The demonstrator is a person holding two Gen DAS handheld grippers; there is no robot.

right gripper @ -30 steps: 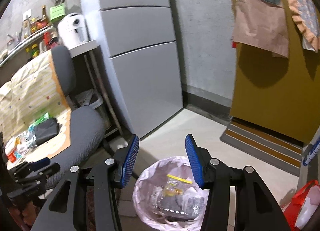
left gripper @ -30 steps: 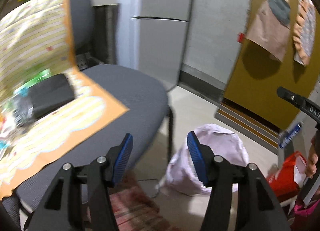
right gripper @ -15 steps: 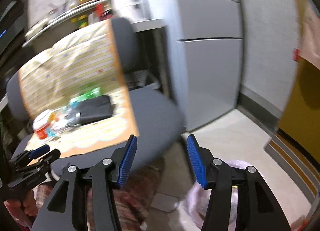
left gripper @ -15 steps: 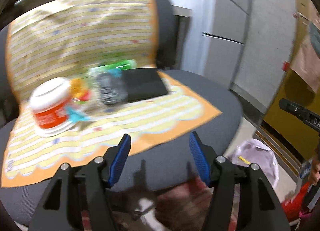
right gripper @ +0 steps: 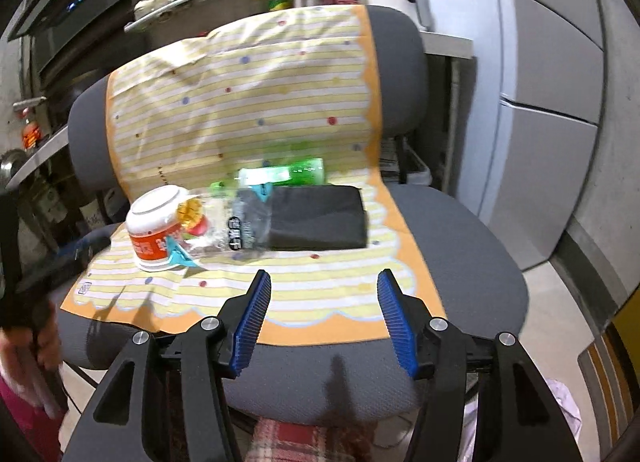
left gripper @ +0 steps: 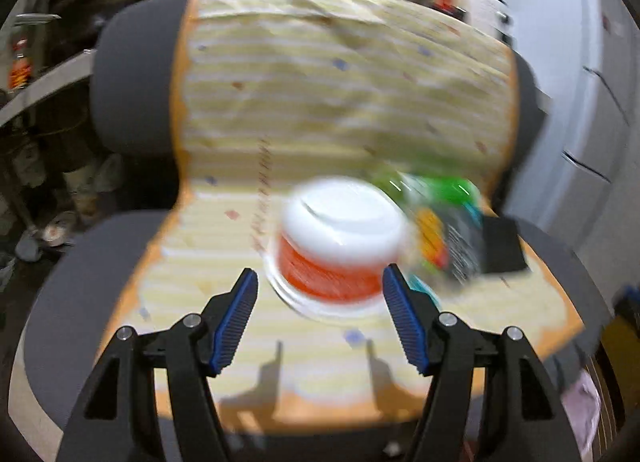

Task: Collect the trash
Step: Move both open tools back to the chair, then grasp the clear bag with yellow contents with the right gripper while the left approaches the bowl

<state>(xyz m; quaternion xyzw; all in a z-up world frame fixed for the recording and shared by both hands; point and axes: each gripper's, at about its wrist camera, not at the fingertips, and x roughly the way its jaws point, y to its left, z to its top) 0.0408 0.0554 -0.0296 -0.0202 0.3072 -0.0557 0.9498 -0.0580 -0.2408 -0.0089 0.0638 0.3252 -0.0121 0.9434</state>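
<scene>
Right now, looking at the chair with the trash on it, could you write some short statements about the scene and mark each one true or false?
1. The left gripper is shut on the red-and-white cup. False: its jaws stand open, with the cup ahead of them and untouched.
2. The right gripper is open and holds nothing. True.
3. The flat black box lies on the striped cloth. True.
4. The cup stands to the right of the black box. False: in the right wrist view it is at the left end of the pile.
5. The green wrapper lies on the floor. False: it lies on the cloth, behind the box.
</scene>
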